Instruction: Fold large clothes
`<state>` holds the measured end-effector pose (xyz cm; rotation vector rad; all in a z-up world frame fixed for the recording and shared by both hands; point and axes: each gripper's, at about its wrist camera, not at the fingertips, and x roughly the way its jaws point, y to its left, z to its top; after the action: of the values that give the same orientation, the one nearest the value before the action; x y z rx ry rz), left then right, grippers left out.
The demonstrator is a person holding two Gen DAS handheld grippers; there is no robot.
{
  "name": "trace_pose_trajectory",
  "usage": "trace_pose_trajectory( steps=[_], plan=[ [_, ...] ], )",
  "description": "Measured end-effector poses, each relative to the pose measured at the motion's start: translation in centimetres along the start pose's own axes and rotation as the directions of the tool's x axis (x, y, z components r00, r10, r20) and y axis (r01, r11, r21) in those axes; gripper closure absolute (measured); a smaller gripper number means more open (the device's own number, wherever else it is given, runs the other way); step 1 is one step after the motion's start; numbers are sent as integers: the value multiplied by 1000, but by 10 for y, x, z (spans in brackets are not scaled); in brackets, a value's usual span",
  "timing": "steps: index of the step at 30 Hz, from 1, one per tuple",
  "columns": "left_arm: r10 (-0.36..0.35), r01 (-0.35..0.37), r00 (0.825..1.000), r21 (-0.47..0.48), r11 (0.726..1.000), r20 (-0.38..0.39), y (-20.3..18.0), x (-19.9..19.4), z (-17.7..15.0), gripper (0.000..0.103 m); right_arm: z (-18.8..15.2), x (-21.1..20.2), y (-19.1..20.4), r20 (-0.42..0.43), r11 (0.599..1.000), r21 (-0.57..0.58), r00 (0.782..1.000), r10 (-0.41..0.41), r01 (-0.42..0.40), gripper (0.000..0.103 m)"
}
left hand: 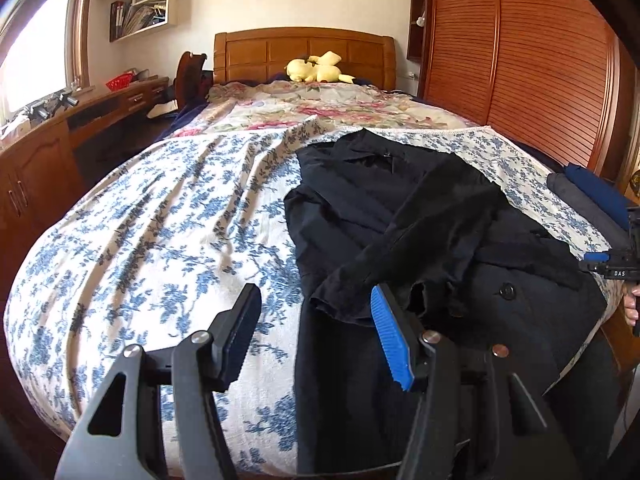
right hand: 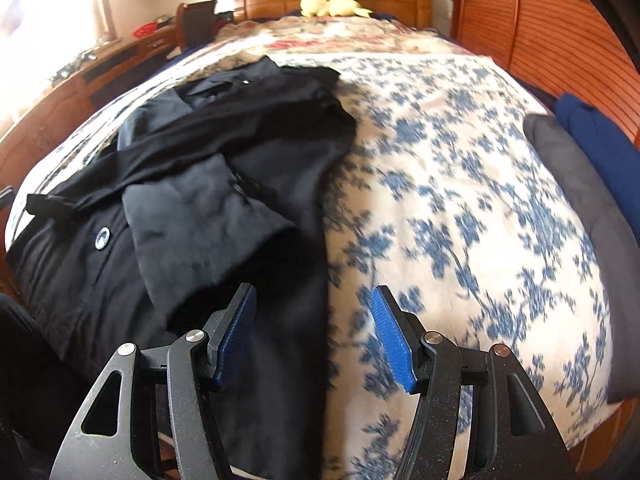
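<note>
Both claws [left hand: 316, 328] [right hand: 316, 328] gape above black coat [right hand: 208, 184].

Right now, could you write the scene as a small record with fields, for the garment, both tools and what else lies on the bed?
garment: black coat, spread on the bed, both sleeves folded across its front
surface: blue floral bedcover
left tool: open, holding nothing, above the coat's left edge
right tool: open, holding nothing, above the coat's right edge
stacked clothes: grey and navy pile at the bed's right edge
plush toy: yellow, by the headboard
fold state: sleeves in, body not yet folded
</note>
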<state>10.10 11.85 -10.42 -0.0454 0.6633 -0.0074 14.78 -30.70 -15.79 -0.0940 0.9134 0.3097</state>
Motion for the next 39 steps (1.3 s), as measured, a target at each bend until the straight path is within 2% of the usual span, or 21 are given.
trace_pose_trajectory(
  steps=[4, 11, 14, 16, 21, 31, 35, 39],
  plan=[
    [-4, 3, 1000, -13, 1000, -25, 7, 1, -9, 47, -10, 3, -3, -23, 1000, 4, 1000, 17, -17, 42],
    [-1, 0, 992, -13, 1000, -129, 9, 27, -40, 62, -21, 4, 8, -27, 999, -14, 999, 43, -43, 41],
    [5, -8, 985, -18, 1000, -171, 10, 37, -53, 62, -22, 2, 15, -26, 998, -26, 998, 60, -61, 45],
    [4, -8, 985, -23, 1000, -173, 9, 39, -57, 62, -23, -3, 22, -10, 996, -35, 996, 87, -87, 48],
    [12, -16, 984, -23, 1000, -176, 7, 37, -57, 62, -23, -10, 33, 21, 995, -53, 996, 91, -90, 48],
    [-9, 6, 984, -20, 1000, -179, -2, 28, -66, 63, -29, -12, 25, 37, 995, -44, 995, 88, -86, 49],
    [-37, 33, 982, -27, 999, -183, -4, 25, -68, 71, -32, -11, 23, 30, 995, -46, 996, 84, -83, 49],
    [-46, 43, 982, -24, 999, -186, -6, 23, -70, 73, -35, -11, 22, 26, 996, -54, 997, 77, -75, 49]
  ],
)
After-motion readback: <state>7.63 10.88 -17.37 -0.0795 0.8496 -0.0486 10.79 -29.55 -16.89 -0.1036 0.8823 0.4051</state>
